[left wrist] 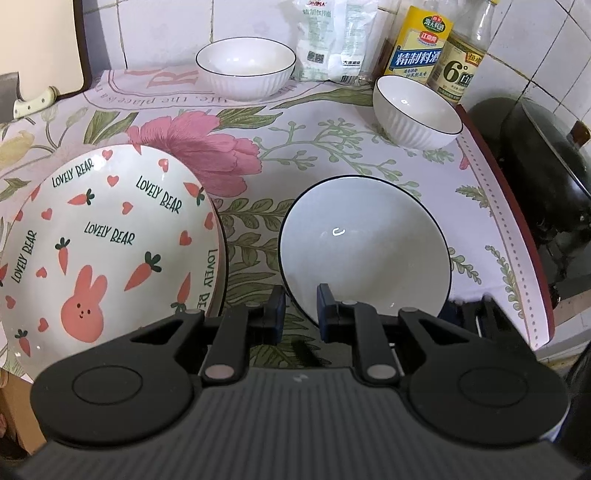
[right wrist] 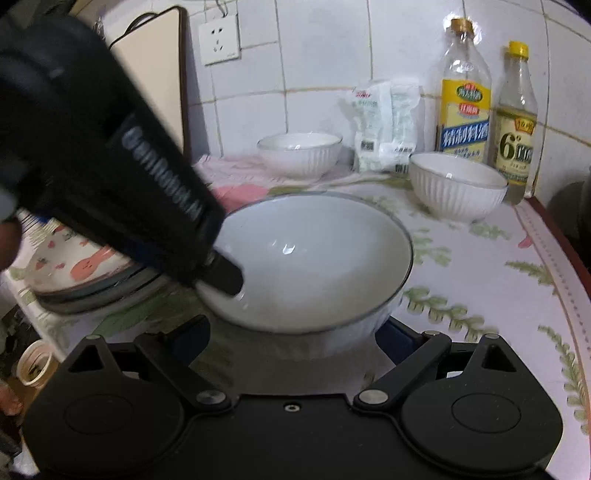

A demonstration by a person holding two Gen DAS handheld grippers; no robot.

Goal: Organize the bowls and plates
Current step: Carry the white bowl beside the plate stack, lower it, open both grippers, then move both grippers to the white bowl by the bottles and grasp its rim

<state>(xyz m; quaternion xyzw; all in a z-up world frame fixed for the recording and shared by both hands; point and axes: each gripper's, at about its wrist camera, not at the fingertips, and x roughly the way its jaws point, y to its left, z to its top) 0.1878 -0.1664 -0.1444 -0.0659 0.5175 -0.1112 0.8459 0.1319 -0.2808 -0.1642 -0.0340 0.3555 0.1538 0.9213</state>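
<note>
Left fingers (left wrist: 301, 310) are clamped on the big bowl's (left wrist: 365, 247) rim, right fingers (right wrist: 291, 332) spread around it; two bowls (left wrist: 245, 68) (left wrist: 417, 112) aren't stacked yet.

1. The left wrist view looks steeply down along the left gripper (left wrist: 301, 310) onto the floral tablecloth (left wrist: 332, 155), facing the tiled wall (left wrist: 166, 33). It sits close over the near white bowl (left wrist: 365, 251), with the rabbit plate (left wrist: 103, 240) at its left.
2. The right wrist view looks down less steeply along the right gripper (right wrist: 291, 343), close behind the same near white bowl (right wrist: 314, 258), and faces that wall (right wrist: 325, 55) too.
3. Both views share this bowl, the plate (right wrist: 74, 266), two far bowls (left wrist: 245, 68) (left wrist: 417, 110) (right wrist: 300, 153) (right wrist: 458, 184), the bottles (left wrist: 417, 44) (right wrist: 465, 99) and the white packet (left wrist: 332, 40) (right wrist: 386, 127).
4. The right wrist view also catches the left gripper (right wrist: 227, 275) from the side, crossing its upper left.
</note>
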